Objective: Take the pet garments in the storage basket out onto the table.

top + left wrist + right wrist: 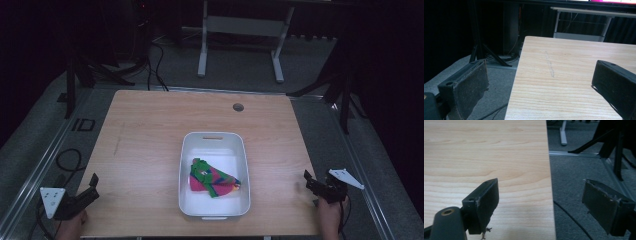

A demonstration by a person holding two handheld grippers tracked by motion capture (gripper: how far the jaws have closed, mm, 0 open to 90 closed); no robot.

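My left gripper [93,183] sits at the near left corner of the wooden table [145,145], held in my left hand [72,225]; its jaws stand wide apart with nothing between them. In the left gripper view, one jaw hangs over the grey carpet [496,100] beyond the table edge and the other over the wood grain. My right gripper [307,177] sits at the near right edge, held in my right hand [330,215]; its jaws are likewise spread wide and hold nothing. In the right gripper view, one jaw lies over the table and the other over the carpet. Between the two sets of fingers, well apart from both, a white rectangular bin [186,200] rests on the table. A folded cloth [212,177], pink with green, blue and yellow bands, lies inside the bin toward its near end. Beyond the bin, a round grommet hole [238,107] marks the far edge.
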